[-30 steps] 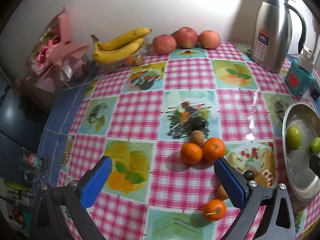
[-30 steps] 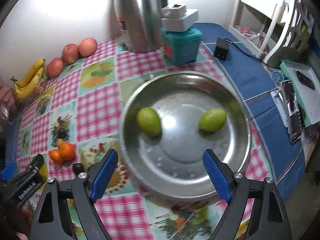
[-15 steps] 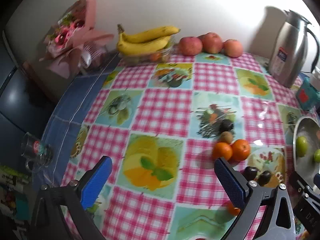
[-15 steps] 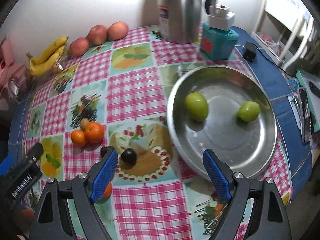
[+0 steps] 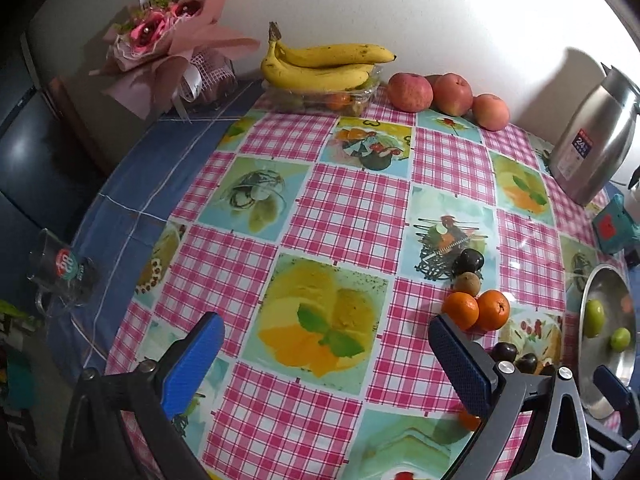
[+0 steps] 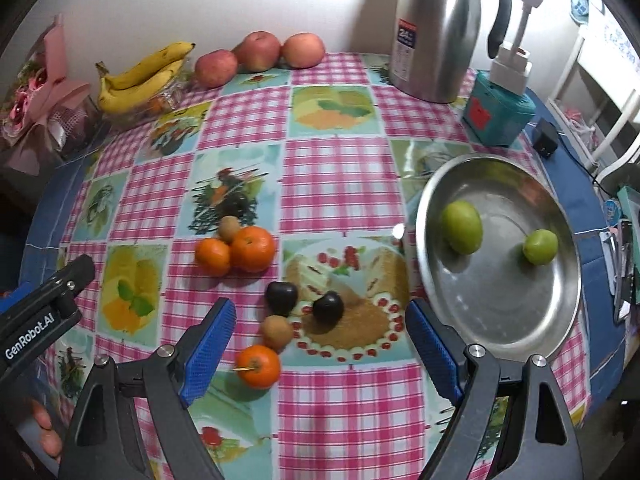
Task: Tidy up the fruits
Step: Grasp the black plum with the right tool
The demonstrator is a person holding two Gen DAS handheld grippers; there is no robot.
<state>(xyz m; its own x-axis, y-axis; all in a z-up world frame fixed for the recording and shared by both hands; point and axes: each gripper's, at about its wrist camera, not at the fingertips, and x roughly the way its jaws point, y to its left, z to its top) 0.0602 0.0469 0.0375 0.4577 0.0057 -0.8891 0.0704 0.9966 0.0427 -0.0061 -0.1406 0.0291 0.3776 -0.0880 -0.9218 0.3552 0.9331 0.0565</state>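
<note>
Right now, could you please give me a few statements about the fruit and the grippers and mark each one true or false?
1. The steel bowl holds two green fruits. True.
2. The right gripper is shut on an orange. False: it is open and empty.
3. Three apples sit by the wall beside the bananas. True.
4. The two dark plums lie in the bowl. False: they lie on the tablecloth.
5. The left gripper is open. True.

Two limes lying in pan; oranges sitting left of it; bananas, apples lining wall behind.
</note>
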